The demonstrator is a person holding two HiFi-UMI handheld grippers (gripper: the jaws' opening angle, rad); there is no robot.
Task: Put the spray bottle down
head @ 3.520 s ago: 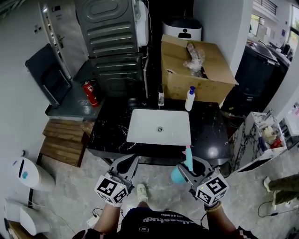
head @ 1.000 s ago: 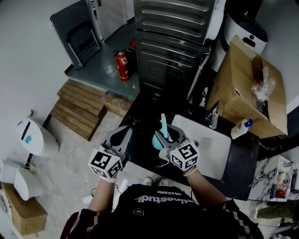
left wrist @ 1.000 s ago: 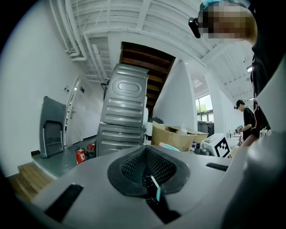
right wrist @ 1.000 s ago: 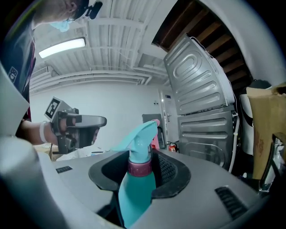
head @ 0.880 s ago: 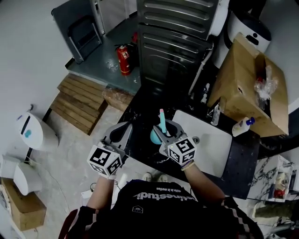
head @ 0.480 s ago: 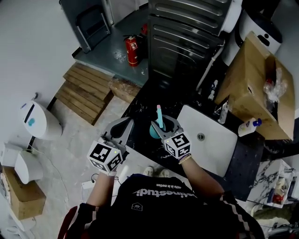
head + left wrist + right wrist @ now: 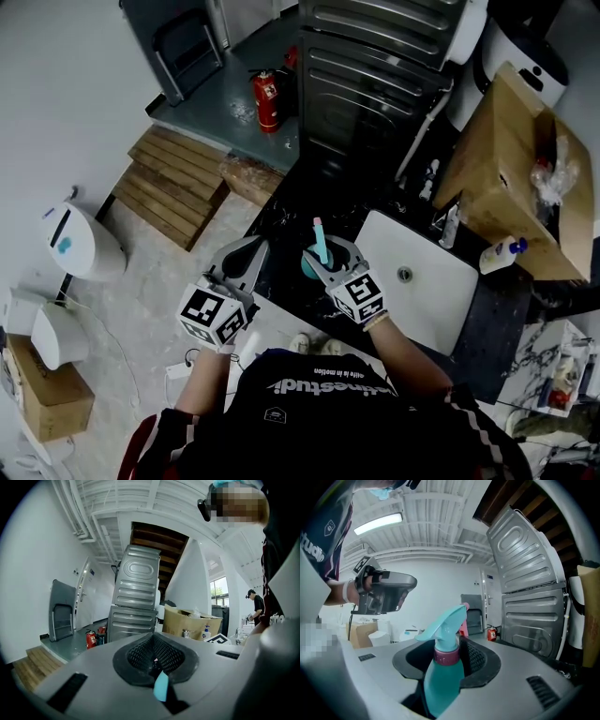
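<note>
Now the right gripper (image 7: 325,255) grasps the spray bottle (image 7: 311,266) upright over the counter (image 7: 298,208) beside the sink (image 7: 433,292). Its jaws have just been opening, apparently to release it. The left gripper (image 7: 249,253) is clenched and empty.

White print on the black shirt (image 7: 323,389), lower middle of the head view, reads roughly "…studi" (its first letters are unclear). A smaller line above it ends "is in motion".

White wall (image 7: 56,103), pale stone floor (image 7: 150,291)
</note>
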